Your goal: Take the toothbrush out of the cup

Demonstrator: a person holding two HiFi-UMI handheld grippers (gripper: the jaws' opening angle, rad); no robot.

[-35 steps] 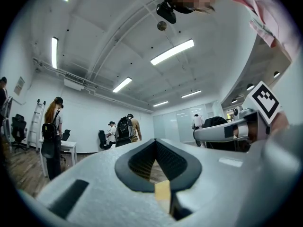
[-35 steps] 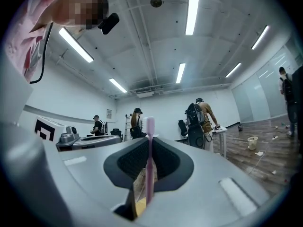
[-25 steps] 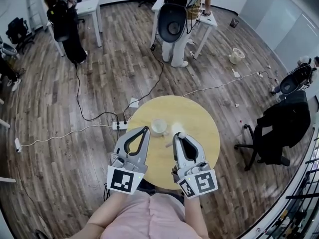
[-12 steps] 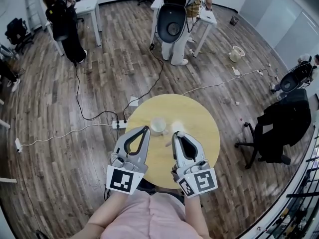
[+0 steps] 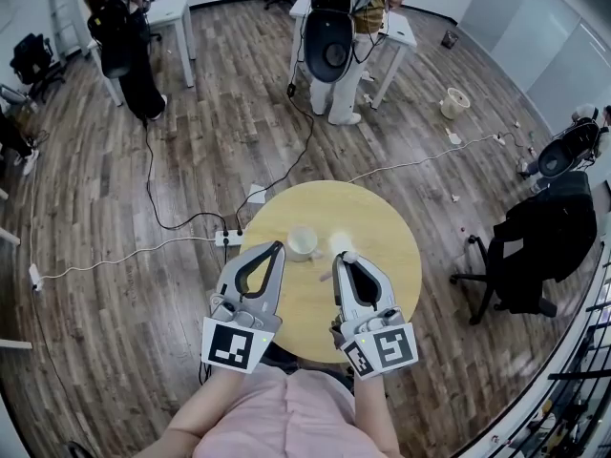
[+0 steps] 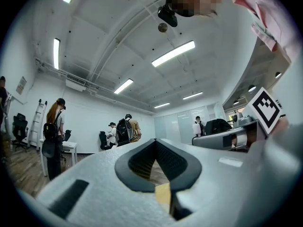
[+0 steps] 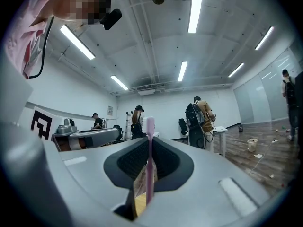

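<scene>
A white cup (image 5: 304, 242) stands on the round wooden table (image 5: 374, 216), a little left of its middle. My right gripper (image 5: 340, 261) hovers just right of the cup, shut on a pale pink toothbrush (image 5: 348, 255) whose head pokes out past the fingertips. In the right gripper view the toothbrush (image 7: 150, 161) stands upright, pinched between the closed jaws of my right gripper (image 7: 149, 140). My left gripper (image 5: 279, 248) is held just left of the cup, jaws together and empty. The left gripper view shows my left gripper (image 6: 155, 142) with nothing in it.
A power strip (image 5: 232, 240) and cables lie on the wood floor left of the table. A black office chair (image 5: 535, 246) stands to the right. At the back are white tables (image 5: 396, 32) with people standing by them.
</scene>
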